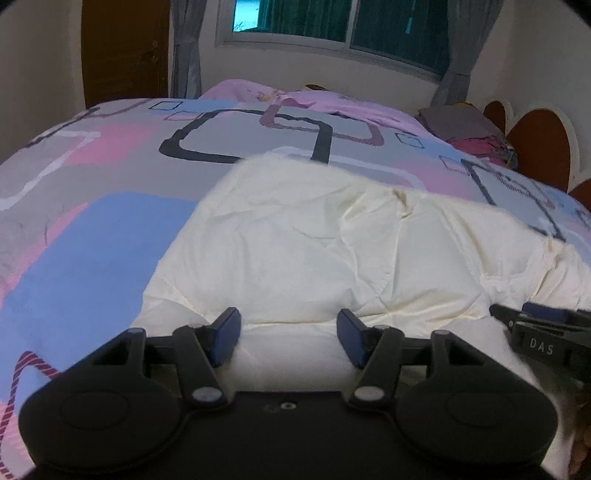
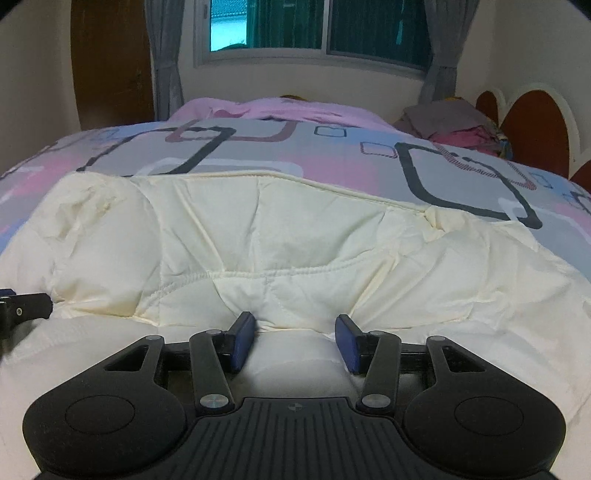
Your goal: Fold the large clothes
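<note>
A large cream quilted garment (image 1: 314, 243) lies spread and creased on the bed; it also fills the right wrist view (image 2: 295, 243). My left gripper (image 1: 288, 338) is open, its blue pads straddling the garment's near fold without closing on it. My right gripper (image 2: 295, 341) is open too, with a bulge of the cream fabric between its pads. The right gripper also shows at the right edge of the left wrist view (image 1: 543, 332). The left gripper shows at the left edge of the right wrist view (image 2: 22, 308).
The bed cover (image 1: 110, 184) has pink, blue and grey patches with dark square outlines. A pile of folded clothes (image 1: 469, 133) sits at the far right by the headboard (image 1: 539, 144). A window (image 2: 317, 26) and curtains are behind.
</note>
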`<state>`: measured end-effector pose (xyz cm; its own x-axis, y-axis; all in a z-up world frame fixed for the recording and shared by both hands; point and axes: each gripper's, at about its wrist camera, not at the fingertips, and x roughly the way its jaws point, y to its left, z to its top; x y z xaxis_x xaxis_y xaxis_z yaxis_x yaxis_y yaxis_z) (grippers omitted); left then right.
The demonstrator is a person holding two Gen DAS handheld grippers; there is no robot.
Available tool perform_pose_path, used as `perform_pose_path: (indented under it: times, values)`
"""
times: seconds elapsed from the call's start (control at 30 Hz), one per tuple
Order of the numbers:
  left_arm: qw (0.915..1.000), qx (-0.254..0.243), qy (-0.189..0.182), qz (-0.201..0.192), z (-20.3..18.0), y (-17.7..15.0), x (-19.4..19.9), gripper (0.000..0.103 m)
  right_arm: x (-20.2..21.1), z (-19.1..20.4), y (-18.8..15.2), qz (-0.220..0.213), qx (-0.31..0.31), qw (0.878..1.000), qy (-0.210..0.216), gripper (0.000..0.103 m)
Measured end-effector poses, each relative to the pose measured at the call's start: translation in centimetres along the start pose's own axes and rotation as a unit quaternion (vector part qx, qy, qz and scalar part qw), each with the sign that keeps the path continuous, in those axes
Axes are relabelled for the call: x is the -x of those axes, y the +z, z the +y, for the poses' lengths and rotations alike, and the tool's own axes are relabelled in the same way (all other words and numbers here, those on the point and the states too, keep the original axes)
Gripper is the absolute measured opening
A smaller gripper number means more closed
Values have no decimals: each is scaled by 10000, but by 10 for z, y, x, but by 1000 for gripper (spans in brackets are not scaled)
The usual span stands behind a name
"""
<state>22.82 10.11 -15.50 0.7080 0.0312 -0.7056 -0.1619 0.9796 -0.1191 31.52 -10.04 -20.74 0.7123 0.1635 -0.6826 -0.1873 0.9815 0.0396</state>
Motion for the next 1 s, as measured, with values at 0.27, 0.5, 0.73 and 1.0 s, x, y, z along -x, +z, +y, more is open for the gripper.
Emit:
perform_pose_path:
  times: [0.27,0.5,0.73,1.0]
  values:
    - [9964,814,-205,77,45,-24,74,70,55,1,8,-370,-267,9985,297,49]
    - [9791,1961,-125,527,85,-71,115,74,50,18,0,-234,-219,9991,279,49]
    - [9333,3289,-1087,948,98,-92,68,72,22,22,-7,79,-55,9999,120,49]
    - [9045,4059,-1189,539,100,-79,29,51,27,16,2,13,-57,9998,187,48]
